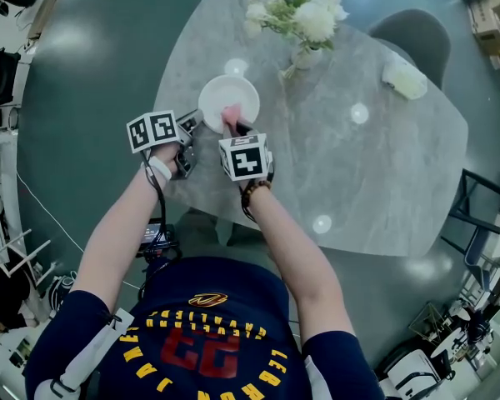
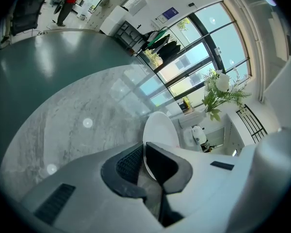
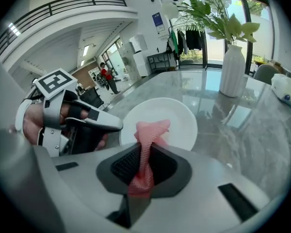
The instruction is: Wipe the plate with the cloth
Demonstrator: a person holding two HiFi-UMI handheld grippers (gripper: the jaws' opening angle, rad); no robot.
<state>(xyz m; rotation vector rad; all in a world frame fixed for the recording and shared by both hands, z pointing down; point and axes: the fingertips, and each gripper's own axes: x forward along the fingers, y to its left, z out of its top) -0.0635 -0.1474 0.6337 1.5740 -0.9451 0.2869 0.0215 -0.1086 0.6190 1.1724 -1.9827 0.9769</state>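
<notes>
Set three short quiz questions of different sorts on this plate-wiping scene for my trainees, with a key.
1. True or false: the right gripper is shut on the pink cloth.
2. The left gripper grips: A a cup, B the rim of the white plate, C the cloth.
3. Fill the gap: the white vase on the table holds ____.
Key: 1 true; 2 B; 3 flowers.

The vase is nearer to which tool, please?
Right. The right tool holds the cloth over the plate, short of the vase; the left tool grips the plate's left rim.
</notes>
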